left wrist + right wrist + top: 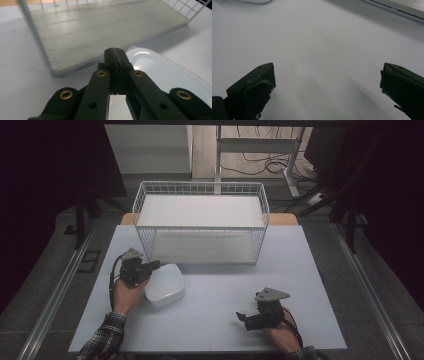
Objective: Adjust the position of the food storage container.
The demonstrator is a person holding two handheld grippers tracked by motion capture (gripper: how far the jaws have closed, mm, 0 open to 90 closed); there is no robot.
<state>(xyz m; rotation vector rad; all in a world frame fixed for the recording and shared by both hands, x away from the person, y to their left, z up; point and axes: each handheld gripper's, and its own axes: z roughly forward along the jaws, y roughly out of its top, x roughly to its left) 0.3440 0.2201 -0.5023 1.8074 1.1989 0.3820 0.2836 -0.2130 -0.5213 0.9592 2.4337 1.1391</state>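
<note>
A pale grey surface carries a white wire basket at its far middle, the landmark here. Just in front of the basket's near-left corner lies a white, rounded-square plastic container, upside down or lidded; which one is hard to tell.

The left claw sits at the container's left edge, between it and the basket's corner. Its jaws are pressed fully together and pinch the container's rim, a thin edge that probably calls for such a tight grip before lifting toward the basket. The right claw rests well in front of the basket's right half, jaws spread wide with nothing between them, seemingly waiting.

The high view gives the whole layout. The left gripper view adds the closeness: the closed jaw tips meet over the container's glossy rim, with the basket's wire side and pale liner just beyond. The right gripper view shows bare surface between its jaw tips, and a sliver of the container at the top edge.
</note>
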